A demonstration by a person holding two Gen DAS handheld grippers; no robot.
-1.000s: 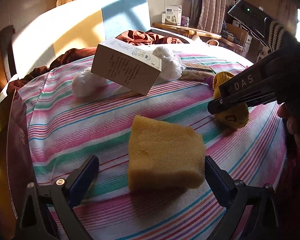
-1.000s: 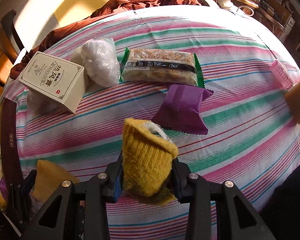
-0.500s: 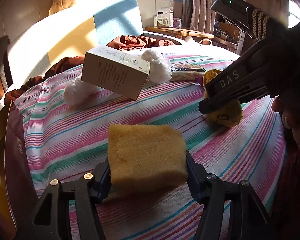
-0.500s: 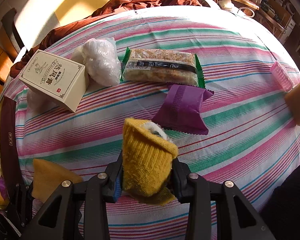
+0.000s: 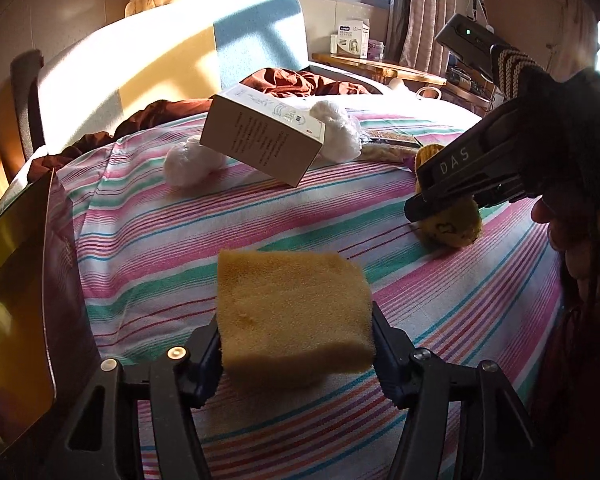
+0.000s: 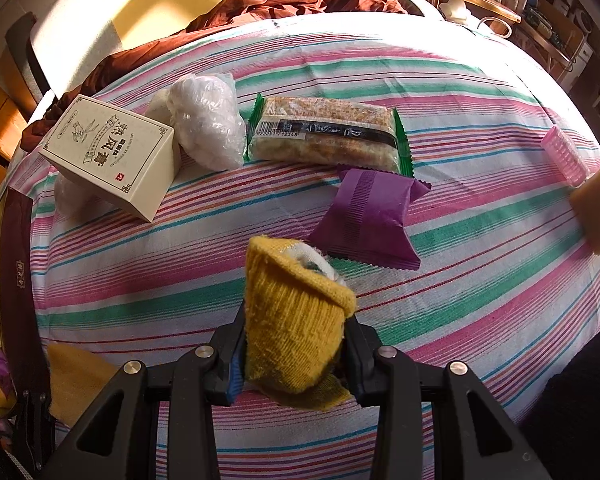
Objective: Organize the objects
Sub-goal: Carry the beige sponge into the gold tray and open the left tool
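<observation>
On the bed (image 6: 480,92) the box (image 6: 112,156) leans tilted at the left, propped on one bag (image 6: 66,196) with another bag (image 6: 208,124) touching its right side. Right of that lies the snack bar (image 6: 324,134) — the packet (image 6: 368,216) just in front. The curler (image 6: 564,154) and a wedge (image 6: 596,212) sit together far right, well apart from the rest.

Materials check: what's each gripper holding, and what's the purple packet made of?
Sponge in the left gripper: looks like open-cell foam, matte yellow, with a fine pitted surface.
Sock in the right gripper: knit fabric, mustard; ribbed stitches and fuzzy edges show, probably cotton or a blend.
Purple packet: likely plastic film, slight sheen, with crimped, serrated end seals.
</observation>
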